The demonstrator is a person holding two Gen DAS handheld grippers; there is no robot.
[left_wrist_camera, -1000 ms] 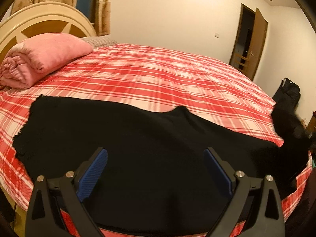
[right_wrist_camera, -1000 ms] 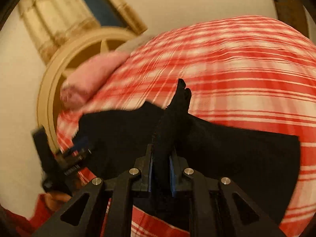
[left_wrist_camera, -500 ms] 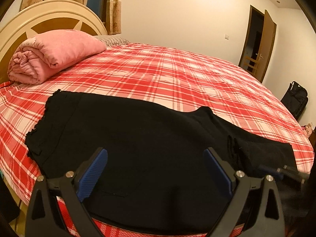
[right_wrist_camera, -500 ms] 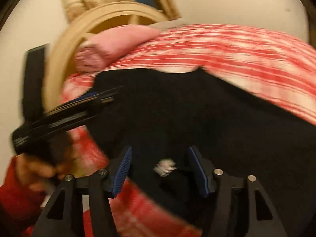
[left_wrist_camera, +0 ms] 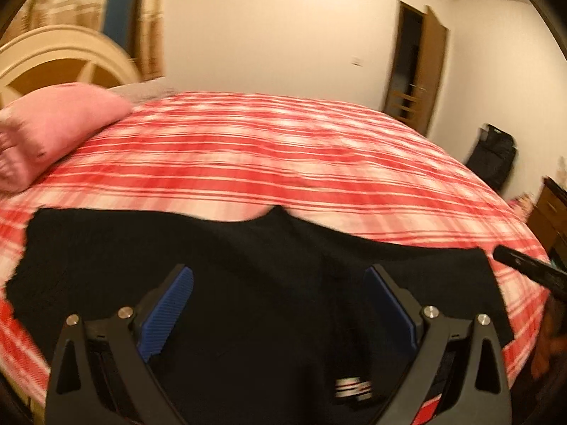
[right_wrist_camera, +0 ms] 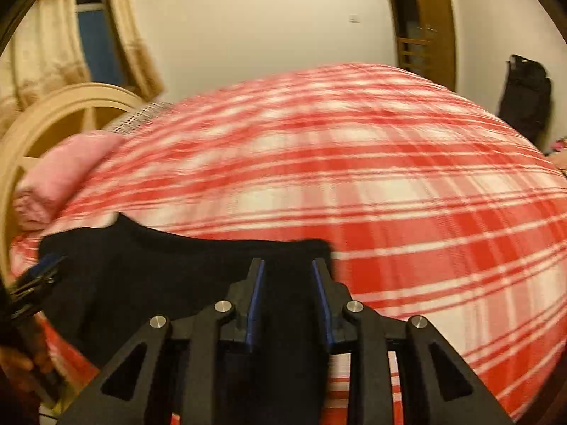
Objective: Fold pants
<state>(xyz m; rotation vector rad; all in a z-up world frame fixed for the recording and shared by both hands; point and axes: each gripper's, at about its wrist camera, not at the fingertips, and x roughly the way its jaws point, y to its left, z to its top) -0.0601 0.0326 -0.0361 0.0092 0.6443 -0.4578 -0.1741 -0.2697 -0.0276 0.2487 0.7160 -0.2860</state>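
Note:
Black pants [left_wrist_camera: 248,265] lie flat along the near edge of the red plaid bed [left_wrist_camera: 283,148], folded over on themselves, a white label [left_wrist_camera: 352,387] showing near the front. My left gripper [left_wrist_camera: 278,283] hovers over their middle, wide open and empty. In the right wrist view the pants [right_wrist_camera: 170,269] lie at lower left. My right gripper [right_wrist_camera: 287,276] is over their right end, jaws partly open with a clear gap and nothing held. The right gripper's tip [left_wrist_camera: 524,269] shows at the right of the left view. The left gripper [right_wrist_camera: 39,276] shows at far left.
A rolled pink blanket [left_wrist_camera: 46,134] lies by the cream headboard [left_wrist_camera: 63,67] at the left. A door [left_wrist_camera: 418,67] and a black bag [left_wrist_camera: 492,156] stand by the far wall. A wooden cabinet [left_wrist_camera: 553,216] is at the right. Bare plaid sheet stretches beyond the pants.
My right gripper let go of the pant leg it had carried over, opened, and swung right to the pants' end. The leg now lies folded flat. My left gripper stayed open.

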